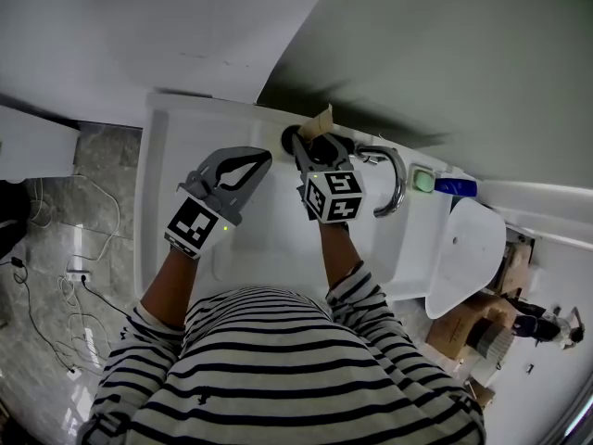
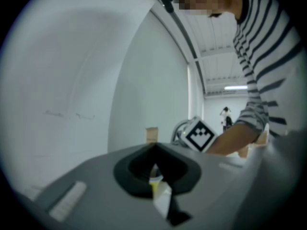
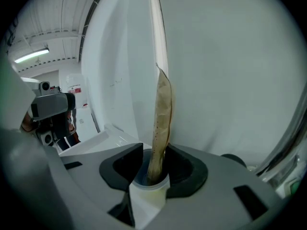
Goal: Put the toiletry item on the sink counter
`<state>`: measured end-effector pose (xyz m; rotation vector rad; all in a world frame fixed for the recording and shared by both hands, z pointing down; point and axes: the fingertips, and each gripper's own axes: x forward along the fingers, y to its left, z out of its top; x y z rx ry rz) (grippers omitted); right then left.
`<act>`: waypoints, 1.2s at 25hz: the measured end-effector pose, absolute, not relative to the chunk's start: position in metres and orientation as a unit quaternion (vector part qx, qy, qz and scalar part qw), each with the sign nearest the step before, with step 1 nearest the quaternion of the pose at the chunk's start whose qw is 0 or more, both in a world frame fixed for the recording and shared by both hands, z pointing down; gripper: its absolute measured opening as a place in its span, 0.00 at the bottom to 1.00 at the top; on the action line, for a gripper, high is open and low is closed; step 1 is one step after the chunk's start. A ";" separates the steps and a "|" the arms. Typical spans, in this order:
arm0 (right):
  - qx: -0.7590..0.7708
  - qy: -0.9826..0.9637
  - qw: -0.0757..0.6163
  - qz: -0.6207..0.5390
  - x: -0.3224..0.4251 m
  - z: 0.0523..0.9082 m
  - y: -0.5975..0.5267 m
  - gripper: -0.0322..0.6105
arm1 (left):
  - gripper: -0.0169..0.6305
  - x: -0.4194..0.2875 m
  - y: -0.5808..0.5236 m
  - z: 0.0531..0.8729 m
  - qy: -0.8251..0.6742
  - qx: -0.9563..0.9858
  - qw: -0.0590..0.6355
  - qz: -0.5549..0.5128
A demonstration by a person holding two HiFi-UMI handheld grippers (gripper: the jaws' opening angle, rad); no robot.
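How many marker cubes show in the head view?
2. One black-and-white marker cube on the left gripper, over the white sink's left side; the other on the right gripper, beside the chrome faucet. None looks hidden.

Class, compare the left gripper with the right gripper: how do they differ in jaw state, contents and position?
The left gripper has shut, empty jaws; the right gripper has jaws apart round a cup holding a flat brown item. The right gripper is nearer the tap than the left gripper. Both carry a marker cube.
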<state>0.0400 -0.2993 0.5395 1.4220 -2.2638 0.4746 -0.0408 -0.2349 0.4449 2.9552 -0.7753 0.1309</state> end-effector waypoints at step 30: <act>0.560 -0.797 0.192 0.115 0.064 0.471 -0.295 0.25 | 0.04 -0.037 -0.224 0.424 -0.254 0.966 0.029 0.027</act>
